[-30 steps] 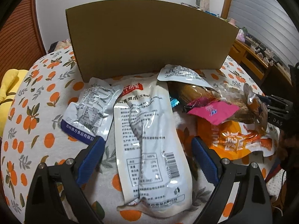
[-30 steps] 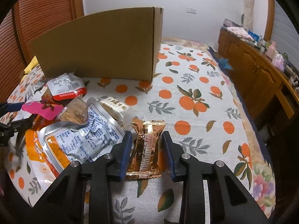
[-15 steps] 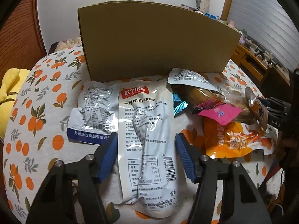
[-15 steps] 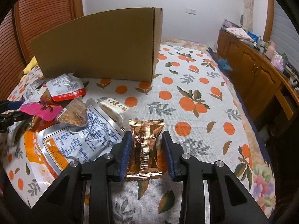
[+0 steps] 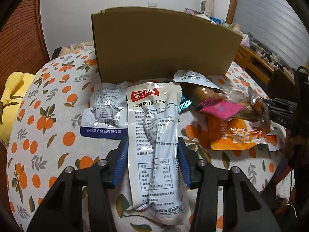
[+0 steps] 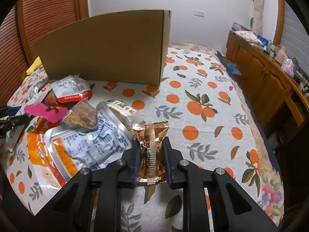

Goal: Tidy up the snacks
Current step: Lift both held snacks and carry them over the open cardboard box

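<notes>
Long white pouch (image 5: pixel 156 135) being pinched by left tool (image 5: pixel 153 162); copper packet (image 6: pixel 151 150) by right tool (image 6: pixel 151 154). Cardboard box (image 6: pixel 108 48) interior hidden; several snacks being left loose on bed (image 6: pixel 202 116).

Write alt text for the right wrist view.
The right gripper is closed on a copper foil snack packet above an orange-print bedspread. Other snack packets lie at left, before a cardboard box.

Both grippers look alike: the left gripper (image 5: pixel 152 162) and right gripper (image 6: pixel 150 161) have matte black angular linkage arms, round silver screw heads at the pivots, and blue ribbed pads (image 5: pixel 121 164) lining the fingers.
</notes>
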